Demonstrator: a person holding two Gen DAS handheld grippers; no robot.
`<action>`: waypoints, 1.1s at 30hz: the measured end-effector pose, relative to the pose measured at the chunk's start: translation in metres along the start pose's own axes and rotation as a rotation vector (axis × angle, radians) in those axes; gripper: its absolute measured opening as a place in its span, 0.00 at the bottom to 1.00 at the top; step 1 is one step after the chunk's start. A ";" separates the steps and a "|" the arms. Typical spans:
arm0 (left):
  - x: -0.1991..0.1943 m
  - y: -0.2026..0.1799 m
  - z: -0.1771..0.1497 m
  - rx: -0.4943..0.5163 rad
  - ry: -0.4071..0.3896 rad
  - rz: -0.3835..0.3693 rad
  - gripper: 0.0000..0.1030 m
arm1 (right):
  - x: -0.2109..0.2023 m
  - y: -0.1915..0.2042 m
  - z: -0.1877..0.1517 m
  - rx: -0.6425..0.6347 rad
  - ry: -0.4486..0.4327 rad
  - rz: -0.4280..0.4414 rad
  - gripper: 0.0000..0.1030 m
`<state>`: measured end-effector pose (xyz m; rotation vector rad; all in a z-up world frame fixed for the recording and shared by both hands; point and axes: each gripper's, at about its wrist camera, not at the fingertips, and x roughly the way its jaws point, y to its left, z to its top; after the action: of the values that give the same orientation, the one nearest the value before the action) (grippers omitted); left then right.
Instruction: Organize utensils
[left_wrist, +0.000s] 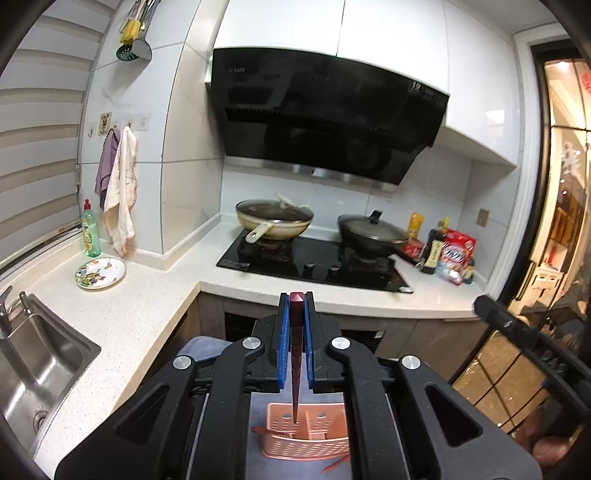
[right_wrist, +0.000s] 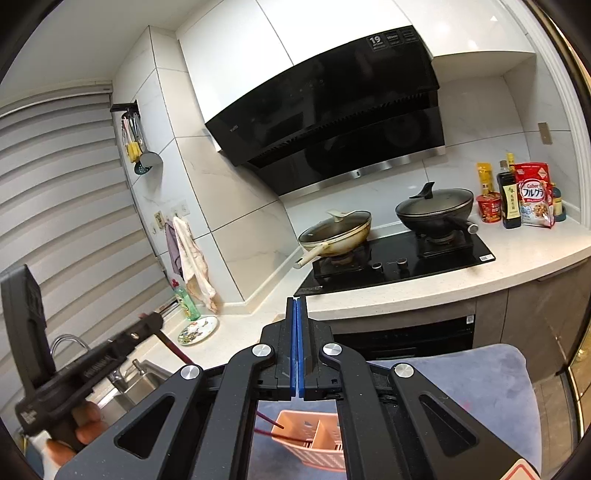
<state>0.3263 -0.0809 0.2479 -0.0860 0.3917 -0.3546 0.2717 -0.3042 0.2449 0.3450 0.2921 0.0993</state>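
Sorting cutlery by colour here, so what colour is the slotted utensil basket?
Salmon pink. The basket shows best in the left wrist view.

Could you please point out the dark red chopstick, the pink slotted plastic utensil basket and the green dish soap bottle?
dark red chopstick (left_wrist: 296, 332): left wrist view, on its shaft between the blue pads.
pink slotted plastic utensil basket (left_wrist: 306, 445): left wrist view, on its front wall.
green dish soap bottle (left_wrist: 91, 236): left wrist view, on its body.

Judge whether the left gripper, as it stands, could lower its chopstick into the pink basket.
Probably yes. The left gripper is shut on the dark red chopstick, whose tip hangs over the open pink basket, with nothing between them.
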 end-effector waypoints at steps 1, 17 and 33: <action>0.006 0.002 -0.003 0.000 0.012 0.000 0.07 | 0.000 0.000 -0.003 -0.006 0.000 -0.003 0.00; -0.062 0.007 -0.045 0.017 0.027 -0.063 0.07 | -0.021 -0.079 -0.165 0.046 0.328 -0.176 0.06; -0.065 0.074 -0.125 -0.032 0.133 0.102 0.07 | 0.071 -0.075 -0.285 0.151 0.492 -0.290 0.35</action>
<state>0.2451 0.0094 0.1451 -0.0737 0.5311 -0.2539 0.2581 -0.2731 -0.0567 0.4225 0.8364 -0.1274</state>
